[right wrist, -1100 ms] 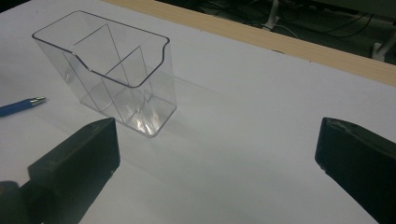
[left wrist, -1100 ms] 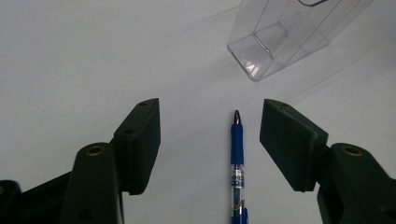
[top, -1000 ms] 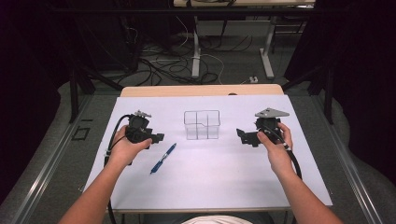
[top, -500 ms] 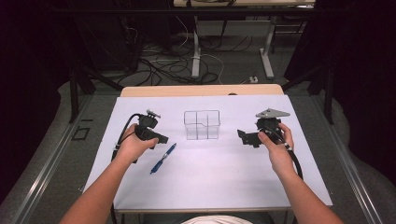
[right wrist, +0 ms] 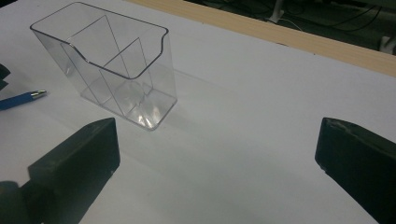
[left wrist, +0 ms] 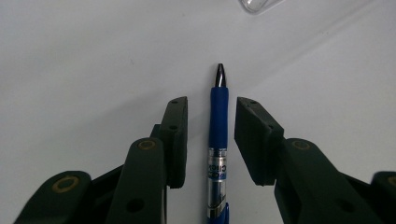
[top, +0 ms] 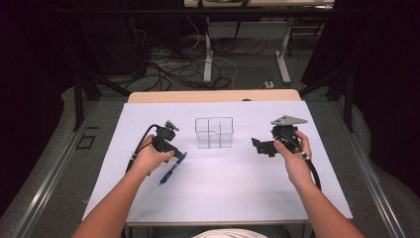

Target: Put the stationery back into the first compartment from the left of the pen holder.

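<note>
One worktop (top: 218, 198), covered in white, is seen from above, with one clear plastic organiser (top: 214, 132) standing upright near its middle; three compartments can be counted in it in the right gripper view, all empty. Two grippers are held over the sheet, one in each hand.

The left gripper (top: 177, 154) is lowered over the single blue pen (top: 173, 169), which lies flat on the sheet left of the organiser and well apart from it. In the left gripper view the pen (left wrist: 218, 140) is seen lying between the jaws, its long axis running straight along them and its metal tip pointing away past the pads. The jaws have just been closing, yet a narrow gap is left on each side of the barrel, so the pen is straddled but not yet gripped. A little more closing is judged to be all that the pickup needs.

The right gripper (top: 260, 147) is held to the right of the organiser, its jaws wide open and empty, far from the pen.
</note>
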